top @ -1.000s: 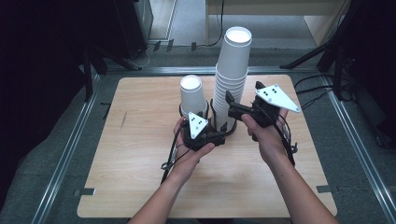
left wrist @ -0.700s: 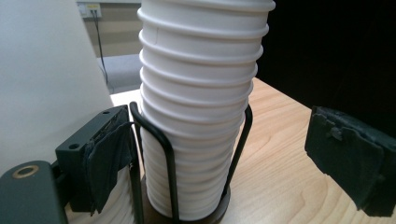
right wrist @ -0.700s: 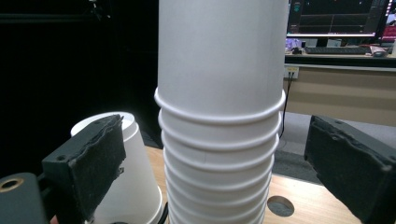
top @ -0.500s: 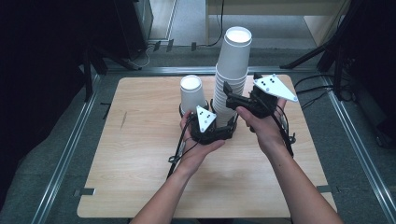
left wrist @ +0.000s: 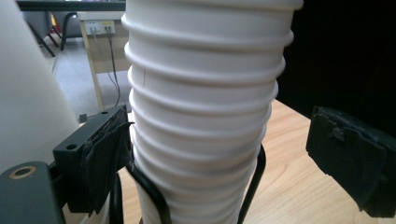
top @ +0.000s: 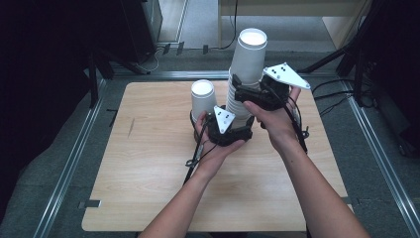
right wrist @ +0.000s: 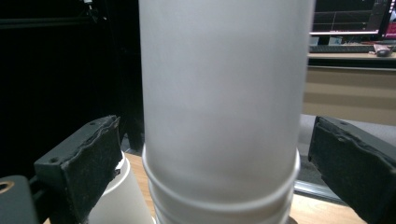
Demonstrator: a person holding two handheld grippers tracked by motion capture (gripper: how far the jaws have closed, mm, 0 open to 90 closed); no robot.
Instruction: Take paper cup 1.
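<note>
Both grippers are up against the tall stack of white paper cups [top: 246, 74], which stands upside down in a black wire holder [left wrist: 154, 196] near the far middle of the wooden table [top: 148, 188]. The left gripper [top: 233, 130] sits low on the stack, near its base, probably to steady the lower cups; in the left gripper view its jaws have just been opening, one pad [left wrist: 105, 154] brushing the ribbed rims, the other well clear, so it is wide and not clamping. The right gripper [top: 247, 94] is higher, level with the top cup [right wrist: 224, 93], likely placed there to peel that one off; its jaws have just been opening too, and in the right gripper view both pads stand apart from the smooth wall with the cup between them, so wide, holding nothing

Just left of the stack stands a single cup [top: 203, 99], also inverted, on its own holder. That neighbour is the tight spot: the left hand [top: 213, 144] is wedged between it and the stack, little room sideways. Right of the stack the table is bare, and the near half lies open behind both hands. The far edge of the table is close behind the stack, so I'd judge lifting straight up the safest way out
</note>
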